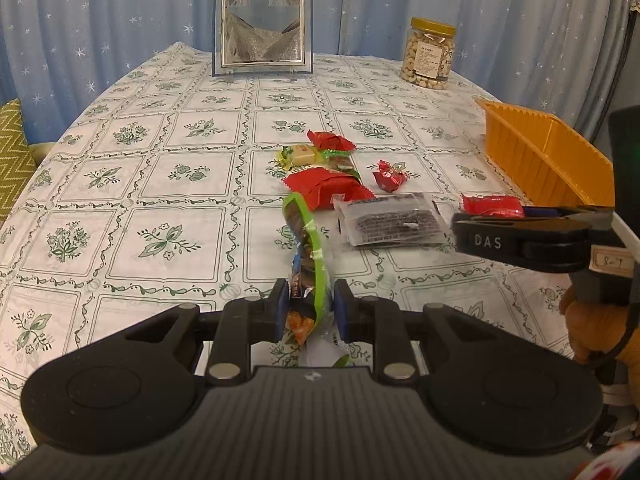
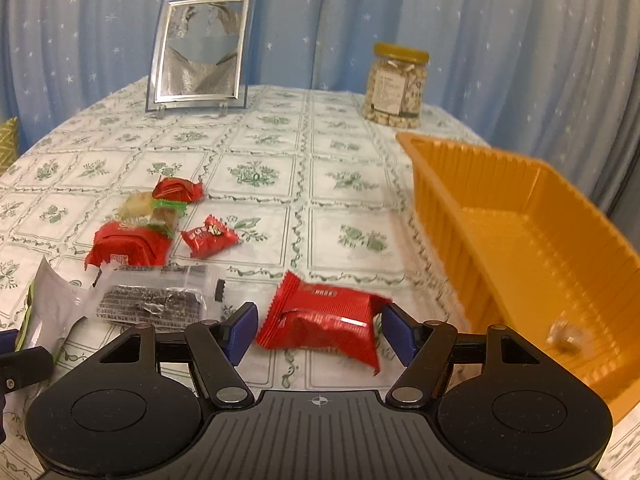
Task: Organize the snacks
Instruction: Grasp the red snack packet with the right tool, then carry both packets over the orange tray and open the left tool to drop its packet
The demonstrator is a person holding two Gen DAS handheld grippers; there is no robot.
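My left gripper (image 1: 308, 308) is shut on a long green-edged snack pack (image 1: 306, 240), held above the table. My right gripper (image 2: 318, 334) is open, its blue pads on either side of a red snack packet (image 2: 324, 318) that lies on the cloth. The right gripper also shows in the left wrist view (image 1: 520, 236) next to that red packet (image 1: 492, 205). A clear pack with dark contents (image 2: 156, 300) lies left of it. More red and green wrapped snacks (image 2: 132, 240) lie further back. An orange tray (image 2: 532, 240) stands at the right, with one small clear-wrapped item (image 2: 566, 336) inside.
A framed picture (image 2: 200, 48) and a jar of nuts (image 2: 396, 86) stand at the table's far edge. A blue starred curtain hangs behind. A green patterned cushion (image 1: 12, 152) is off the table's left side.
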